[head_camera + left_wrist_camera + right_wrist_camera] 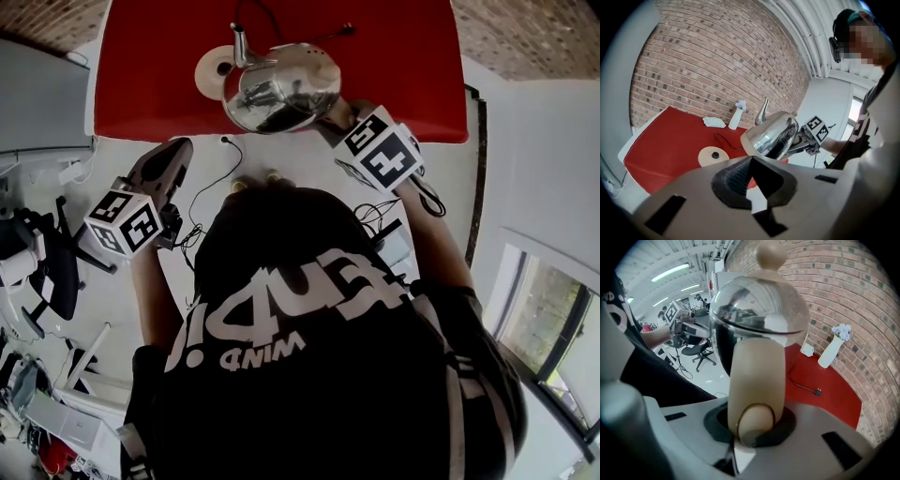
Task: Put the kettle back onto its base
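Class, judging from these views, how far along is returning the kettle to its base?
Done: right gripper grips the kettle by its handle, off the table. In hand: it hangs tilted near the base. Left: set it on the base, let go.

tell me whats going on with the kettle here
A person is working with a gripper in each hand. The right gripper has its fingers closed on the cream handle of the shiny kettle and holds it tilted in the air over the red tabletop. The round base sits bare on the red surface right next to it, so the kettle is not back on yet. The left gripper is empty, fingers together, held off to the side.
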